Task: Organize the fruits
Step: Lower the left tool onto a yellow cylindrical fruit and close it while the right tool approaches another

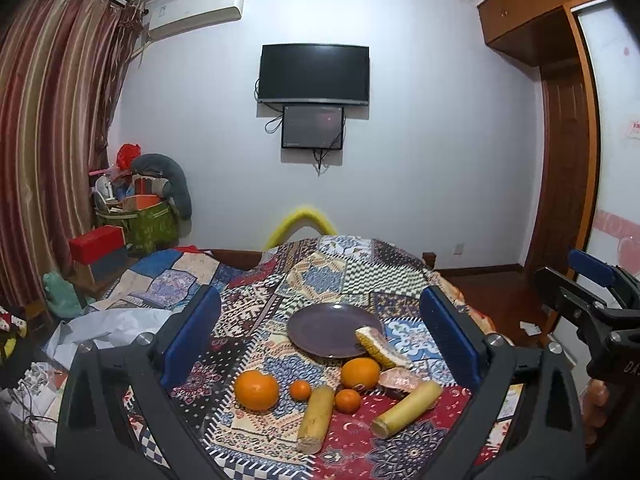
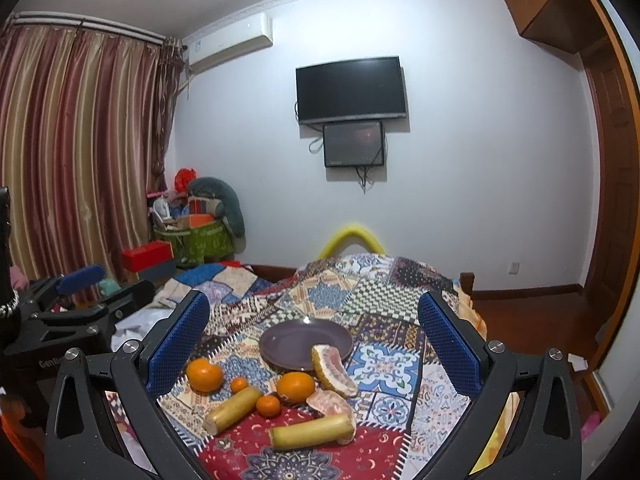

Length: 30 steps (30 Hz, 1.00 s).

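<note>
A purple plate (image 1: 320, 330) (image 2: 292, 340) lies on a patterned quilt. A pomelo wedge (image 1: 378, 345) (image 2: 334, 368) leans on its near rim. In front lie two big oranges (image 1: 256, 390) (image 1: 360, 373), two small tangerines (image 1: 300, 389) (image 1: 348, 400), a peeled pomelo piece (image 1: 398, 380) and two yellow sugarcane sticks (image 1: 316, 418) (image 1: 408, 408). My left gripper (image 1: 320, 344) is open and empty, held above the fruit. My right gripper (image 2: 312, 344) is open and empty, also above it; it shows at the right edge of the left wrist view (image 1: 592, 300).
The quilt (image 1: 360, 276) covers a bed with rumpled paper and clutter at its left (image 1: 100, 328). Boxes and a green bag (image 1: 148, 220) stand by the curtain. A TV (image 1: 314, 74) hangs on the far wall. A wooden wardrobe (image 1: 560, 120) is at right.
</note>
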Available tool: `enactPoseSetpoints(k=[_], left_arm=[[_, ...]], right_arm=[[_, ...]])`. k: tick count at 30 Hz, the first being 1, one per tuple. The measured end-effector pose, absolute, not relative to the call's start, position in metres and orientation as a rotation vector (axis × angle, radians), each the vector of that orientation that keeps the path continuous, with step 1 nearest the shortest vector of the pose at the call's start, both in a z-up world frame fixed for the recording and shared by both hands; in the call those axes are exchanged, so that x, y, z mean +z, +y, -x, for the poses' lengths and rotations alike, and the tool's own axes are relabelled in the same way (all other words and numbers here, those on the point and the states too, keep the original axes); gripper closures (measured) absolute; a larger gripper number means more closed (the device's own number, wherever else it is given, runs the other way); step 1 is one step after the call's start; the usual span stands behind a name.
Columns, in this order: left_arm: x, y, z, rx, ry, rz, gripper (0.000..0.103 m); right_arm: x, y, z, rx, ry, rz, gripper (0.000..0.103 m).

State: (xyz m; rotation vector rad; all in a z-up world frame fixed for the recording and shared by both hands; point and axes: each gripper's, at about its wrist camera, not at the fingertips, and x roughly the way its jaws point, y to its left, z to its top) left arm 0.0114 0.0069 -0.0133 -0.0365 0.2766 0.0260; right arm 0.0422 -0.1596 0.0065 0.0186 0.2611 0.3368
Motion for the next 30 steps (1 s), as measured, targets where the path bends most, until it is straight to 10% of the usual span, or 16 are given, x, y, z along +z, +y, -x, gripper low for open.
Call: enactPoseSetpoints(k=[30], left_arm=[[-0.174, 0.055, -0.11, 0.083, 0.849, 0.103, 0.037]], right_arm=[[-0.153, -0.115, -0.126, 0.394, 0.841, 0.115, 0.0]])
